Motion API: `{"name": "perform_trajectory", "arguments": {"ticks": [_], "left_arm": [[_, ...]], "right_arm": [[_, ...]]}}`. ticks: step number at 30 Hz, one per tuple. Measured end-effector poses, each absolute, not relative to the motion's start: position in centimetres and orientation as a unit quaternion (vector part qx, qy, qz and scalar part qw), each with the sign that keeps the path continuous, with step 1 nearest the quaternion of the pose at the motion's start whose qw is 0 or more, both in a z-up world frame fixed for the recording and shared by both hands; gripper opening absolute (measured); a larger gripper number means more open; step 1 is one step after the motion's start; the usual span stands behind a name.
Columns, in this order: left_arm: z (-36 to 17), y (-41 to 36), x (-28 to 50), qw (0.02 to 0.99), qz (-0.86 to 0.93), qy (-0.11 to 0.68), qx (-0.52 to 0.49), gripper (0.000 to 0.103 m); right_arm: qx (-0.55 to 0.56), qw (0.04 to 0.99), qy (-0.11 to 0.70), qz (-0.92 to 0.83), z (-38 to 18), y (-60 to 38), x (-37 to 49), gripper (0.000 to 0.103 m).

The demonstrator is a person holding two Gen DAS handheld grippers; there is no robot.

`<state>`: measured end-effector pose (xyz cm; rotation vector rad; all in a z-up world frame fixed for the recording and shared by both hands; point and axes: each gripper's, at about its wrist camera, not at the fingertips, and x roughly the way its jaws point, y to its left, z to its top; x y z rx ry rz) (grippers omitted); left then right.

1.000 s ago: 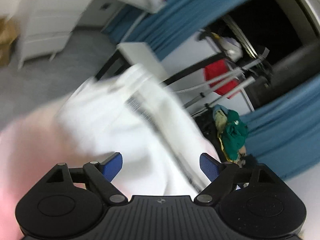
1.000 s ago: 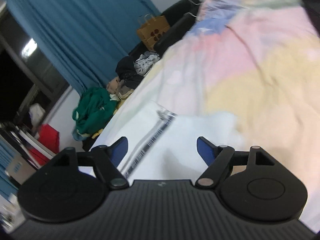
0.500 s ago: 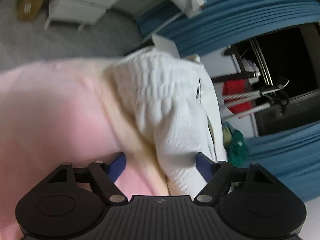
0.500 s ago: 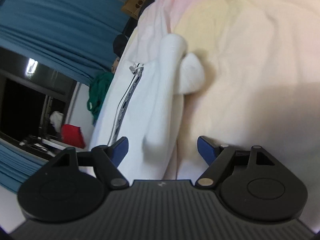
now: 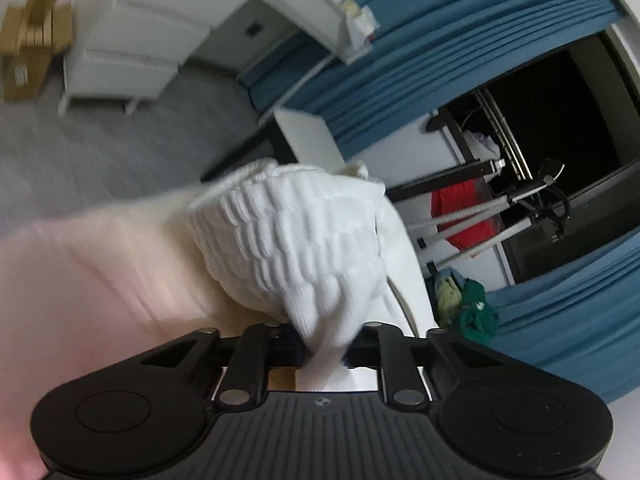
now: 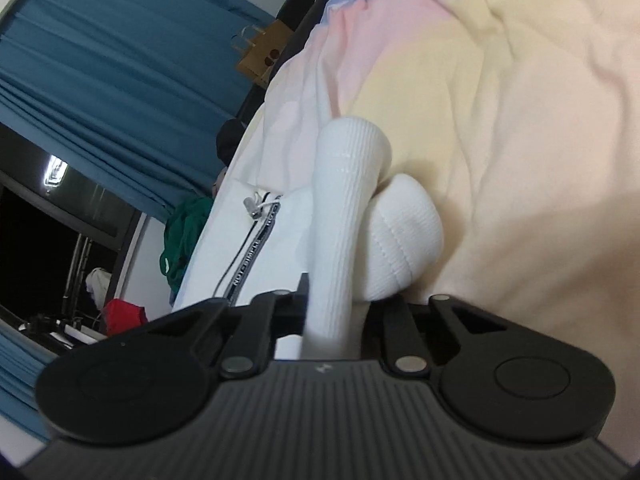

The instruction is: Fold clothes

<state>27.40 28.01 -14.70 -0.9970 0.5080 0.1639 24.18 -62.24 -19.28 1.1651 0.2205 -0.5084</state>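
Observation:
A white garment lies on a pastel pink and yellow bedspread (image 6: 520, 120). In the left wrist view its gathered elastic waistband (image 5: 296, 240) bunches up, and my left gripper (image 5: 324, 350) is shut on a fold of it. In the right wrist view my right gripper (image 6: 330, 320) is shut on a ribbed white cuff (image 6: 344, 216) that stands up in a roll. A black-and-white lettered drawstring (image 6: 252, 252) with a metal tip lies on the white cloth to the left. The fingertips of both grippers are hidden by cloth.
Blue curtains (image 5: 440, 40) and a dark window (image 5: 560, 128) lie beyond the bed edge. A drying rack with a red cloth (image 5: 460, 216), a green clothes pile (image 5: 476, 312), white drawers (image 5: 136, 44) and a brown paper bag (image 6: 268, 56) stand around.
Both grippers were open half a second ago and have shut on the white garment, the left on the waistband, the right on the ribbed cuff. Both moved closer to the cloth.

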Motion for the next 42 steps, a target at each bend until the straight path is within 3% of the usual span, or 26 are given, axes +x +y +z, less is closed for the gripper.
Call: {"name": "perform_trajectory", "arguments": {"ticks": [8, 15, 19, 26, 30, 34, 36, 40, 42], "left_arm": [[-7.1, 27.6, 22.6, 0.857, 0.075, 0.248, -0.446, 0.013], [-2.0, 30.5, 13.7, 0.865, 0.078, 0.291, -0.402, 0.013], [-2.1, 31.7, 8.6, 0.857, 0.081, 0.329, -0.389, 0.014], [-6.8, 31.6, 4.6, 0.856, 0.098, 0.355, -0.364, 0.018], [-8.0, 30.7, 3.9, 0.859, 0.097, 0.362, -0.349, 0.028], [-8.4, 29.5, 2.8, 0.864, 0.089, 0.383, -0.313, 0.057], [-8.0, 28.8, 1.6, 0.873, 0.088, 0.387, -0.283, 0.065], [-6.2, 26.9, -1.4, 0.899, 0.099, 0.367, -0.217, 0.079], [-5.1, 25.5, -2.3, 0.915, 0.102, 0.353, -0.167, 0.082]], "right_arm": [[0.568, 0.787, 0.089, -0.224, -15.9, -61.1, 17.9, 0.012], [0.585, 0.775, 0.122, -0.207, -15.1, -60.7, 11.0, 0.012], [0.582, 0.776, 0.142, -0.197, -14.9, -60.2, 8.3, 0.012], [0.575, 0.767, 0.191, -0.212, -17.7, -60.6, 7.4, 0.012], [0.553, 0.783, 0.199, -0.203, -18.0, -60.4, 7.4, 0.012], [0.537, 0.797, 0.197, -0.196, -18.2, -60.1, 7.2, 0.012], [0.545, 0.793, 0.193, -0.193, -18.4, -60.1, 6.9, 0.013], [0.528, 0.801, 0.191, -0.209, -17.9, -59.1, 6.8, 0.019], [0.524, 0.804, 0.192, -0.206, -17.7, -58.8, 7.1, 0.03]]}}
